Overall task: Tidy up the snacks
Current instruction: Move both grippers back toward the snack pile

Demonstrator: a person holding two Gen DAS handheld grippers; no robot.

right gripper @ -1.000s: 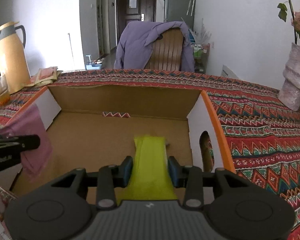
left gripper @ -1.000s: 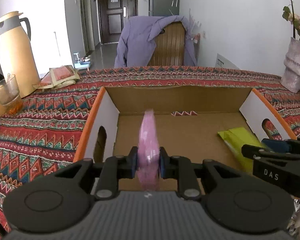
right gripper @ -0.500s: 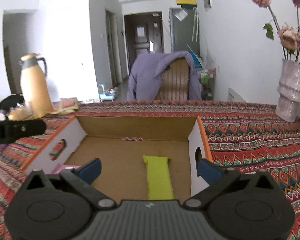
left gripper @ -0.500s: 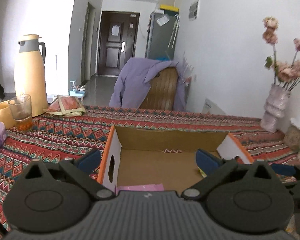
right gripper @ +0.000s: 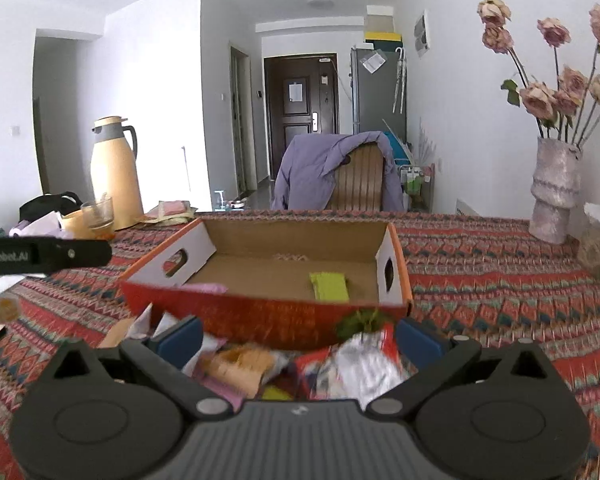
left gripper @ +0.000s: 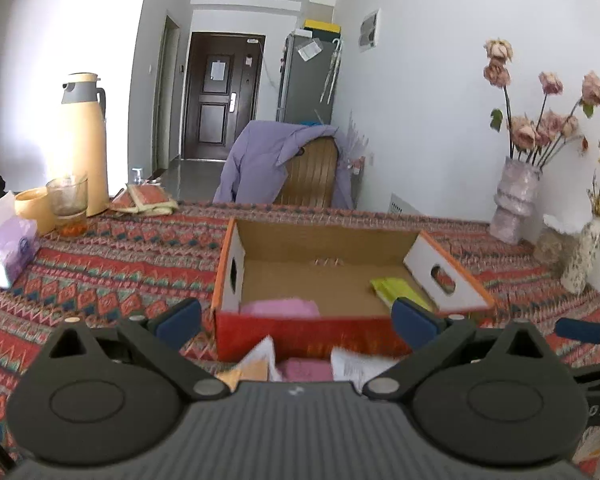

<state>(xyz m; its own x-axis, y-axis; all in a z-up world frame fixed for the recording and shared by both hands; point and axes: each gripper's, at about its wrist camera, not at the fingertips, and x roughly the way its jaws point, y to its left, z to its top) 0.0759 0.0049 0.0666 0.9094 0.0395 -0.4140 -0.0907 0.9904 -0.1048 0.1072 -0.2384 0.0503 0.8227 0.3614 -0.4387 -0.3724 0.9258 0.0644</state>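
So the open box (left gripper: pixel 340 280) sits on the table (left gripper: pixel 120 264) straight ahead of both grippers, with a loose pile of snack packets (right gripper: pixel 300 364) right under the right gripper (right gripper: pixel 298 338), between it and the box's near wall. Inside the box, one flat packet (left gripper: pixel 280 307) lies at the near left corner, dead ahead of the left gripper (left gripper: pixel 296 318), and another packet (left gripper: pixel 396 290) lies toward the right wall. Off to the left of the left gripper: tissue pack (left gripper: pixel 4 248), then a glass (left gripper: pixel 68 204) and a tall jug (left gripper: pixel 82 144) behind it. Far right by the wall stands a vase (left gripper: pixel 516 204). Behind the table, a chair (left gripper: pixel 312 172) with a jacket (left gripper: pixel 256 160) over it.
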